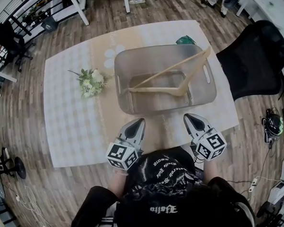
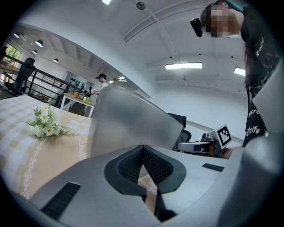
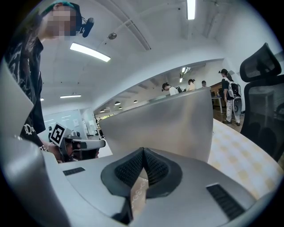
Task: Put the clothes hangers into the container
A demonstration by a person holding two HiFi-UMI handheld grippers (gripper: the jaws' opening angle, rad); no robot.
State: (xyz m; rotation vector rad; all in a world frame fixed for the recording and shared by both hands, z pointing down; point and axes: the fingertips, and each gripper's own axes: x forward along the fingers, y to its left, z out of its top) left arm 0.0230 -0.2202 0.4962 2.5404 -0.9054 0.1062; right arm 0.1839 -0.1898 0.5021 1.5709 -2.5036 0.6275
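A translucent grey container [image 1: 202, 97] stands on the table's far half. Two wooden clothes hangers lie inside it: one [image 1: 160, 90] flat across the bottom, the other [image 1: 180, 65] leaning up to the right rim. My left gripper [image 1: 140, 120] and right gripper [image 1: 187, 116] hover side by side just in front of the container's near wall, both pointing at it. In the left gripper view the left gripper [image 2: 142, 147] has its jaws together with nothing between them, the container wall [image 2: 128, 119] close ahead. The right gripper [image 3: 143, 150] is likewise shut and empty before the wall [image 3: 164, 124].
A bunch of white flowers [image 1: 91, 82] lies left of the container on the checked tablecloth [image 1: 70, 120]. A green object [image 1: 185, 39] peeks out behind the container. A black office chair [image 1: 253, 56] stands at the table's right side. Cables and a power strip [image 1: 254, 183] lie on the floor at right.
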